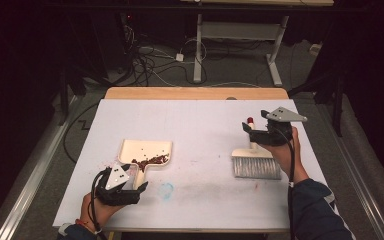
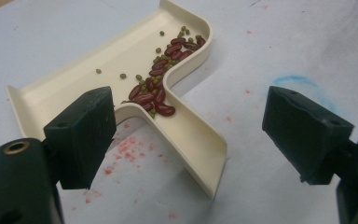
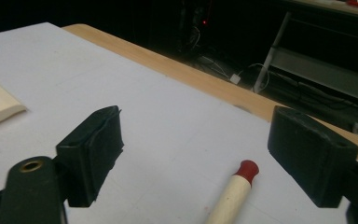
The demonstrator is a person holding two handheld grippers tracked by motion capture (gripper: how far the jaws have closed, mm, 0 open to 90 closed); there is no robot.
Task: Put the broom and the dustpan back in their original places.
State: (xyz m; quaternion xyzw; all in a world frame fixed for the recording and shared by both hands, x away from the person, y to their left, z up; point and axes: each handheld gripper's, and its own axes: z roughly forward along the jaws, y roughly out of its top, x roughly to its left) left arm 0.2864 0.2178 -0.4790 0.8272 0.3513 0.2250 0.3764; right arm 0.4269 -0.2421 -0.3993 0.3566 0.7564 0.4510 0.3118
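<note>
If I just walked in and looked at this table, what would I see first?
Probably the cream dustpan on the white sheet, with dark red and little green beans piled along its back wall by the handle. The left gripper is open, its jaws either side of that handle. Off to the right lies a small brush with grey bristles and a red-tipped handle, which sits between the jaws of the open right gripper.
</note>
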